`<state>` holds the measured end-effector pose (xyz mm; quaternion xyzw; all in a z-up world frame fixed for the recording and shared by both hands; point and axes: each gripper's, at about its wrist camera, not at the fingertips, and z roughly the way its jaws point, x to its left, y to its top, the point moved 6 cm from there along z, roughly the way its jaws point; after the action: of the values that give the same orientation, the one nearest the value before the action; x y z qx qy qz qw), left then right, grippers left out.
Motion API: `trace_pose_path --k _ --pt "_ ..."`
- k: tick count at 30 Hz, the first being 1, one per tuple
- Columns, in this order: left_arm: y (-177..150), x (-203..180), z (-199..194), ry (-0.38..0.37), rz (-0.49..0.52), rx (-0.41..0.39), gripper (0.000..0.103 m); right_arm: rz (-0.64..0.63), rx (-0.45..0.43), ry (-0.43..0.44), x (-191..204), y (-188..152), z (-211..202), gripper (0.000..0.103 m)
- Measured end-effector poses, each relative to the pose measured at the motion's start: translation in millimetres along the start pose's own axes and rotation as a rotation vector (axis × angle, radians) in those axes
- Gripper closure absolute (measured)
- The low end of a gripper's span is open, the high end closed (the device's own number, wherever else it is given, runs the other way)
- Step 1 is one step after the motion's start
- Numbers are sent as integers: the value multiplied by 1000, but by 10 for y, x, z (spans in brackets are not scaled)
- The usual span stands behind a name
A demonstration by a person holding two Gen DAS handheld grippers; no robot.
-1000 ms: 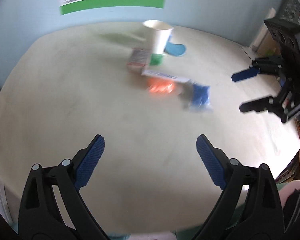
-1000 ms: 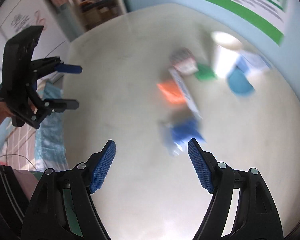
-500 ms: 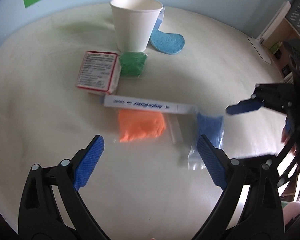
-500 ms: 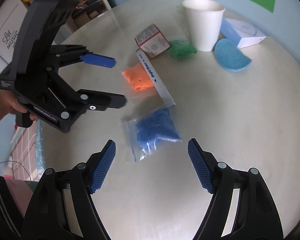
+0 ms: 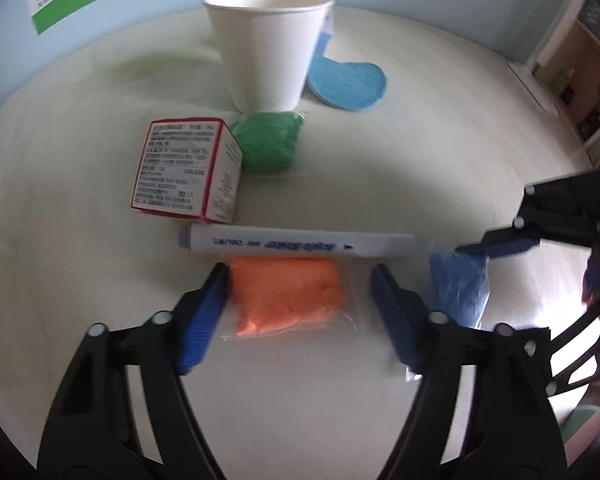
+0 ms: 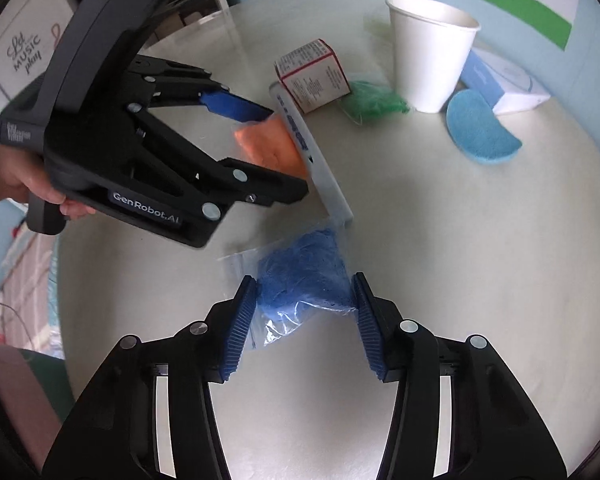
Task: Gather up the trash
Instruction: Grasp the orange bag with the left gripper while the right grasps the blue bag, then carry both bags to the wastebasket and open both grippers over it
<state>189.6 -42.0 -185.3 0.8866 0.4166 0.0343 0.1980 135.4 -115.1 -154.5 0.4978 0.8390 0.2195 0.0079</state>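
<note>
An orange-filled clear bag [image 5: 288,296] lies on the cream round table [image 5: 400,160], just in front of a white marker [image 5: 300,245]. My left gripper [image 5: 299,272] straddles this bag with its jaws closing; the left pad touches the orange lump, and the right pad stands a little clear of it. A blue-filled clear bag [image 6: 304,272] lies to the right. My right gripper [image 6: 303,279] is closing on it, with both pads against the bag's sides. In the right wrist view a hand holds the left gripper [image 6: 286,152] over the orange bag [image 6: 268,148].
Behind the marker stand a red-and-white carton [image 5: 184,172], a green-filled bag [image 5: 270,146], a white paper cup [image 5: 266,48] and a blue sponge [image 5: 348,84]. A white and blue box [image 6: 504,84] lies by the wall. Shelves stand beyond the table's right edge.
Both grippers have come down over the table onto their bags. The left one travelled forward to the orange bag. Both pairs of jaws have narrowed around the bags.
</note>
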Motion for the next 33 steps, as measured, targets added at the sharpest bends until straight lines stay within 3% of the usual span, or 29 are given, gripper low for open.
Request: trace_pose_path --k 1,8,17,23,27,33 --pt "-4 0 -28 -14 0 3 49 6 3 2 -19 -16 -20 54" --pt "-84 53 -227 -27 -22 -6 51 64 -1 53 -110 -84 -230 54" --pt "-371 272 -974 14 -106 -100 51 53 -43 139 62 105 -529 54" --pt "-1074 686 -1544 84 -221 -138 51 -72 -39 224 653 438 -482 54" --pt "-1555 898 -1729 172 -301 -128 51 -188 -12 309 1241 679 -308 54" --pt "-2565 1217 -2070 271 -512 -105 51 -383 55 433 2213 850 -53 54"
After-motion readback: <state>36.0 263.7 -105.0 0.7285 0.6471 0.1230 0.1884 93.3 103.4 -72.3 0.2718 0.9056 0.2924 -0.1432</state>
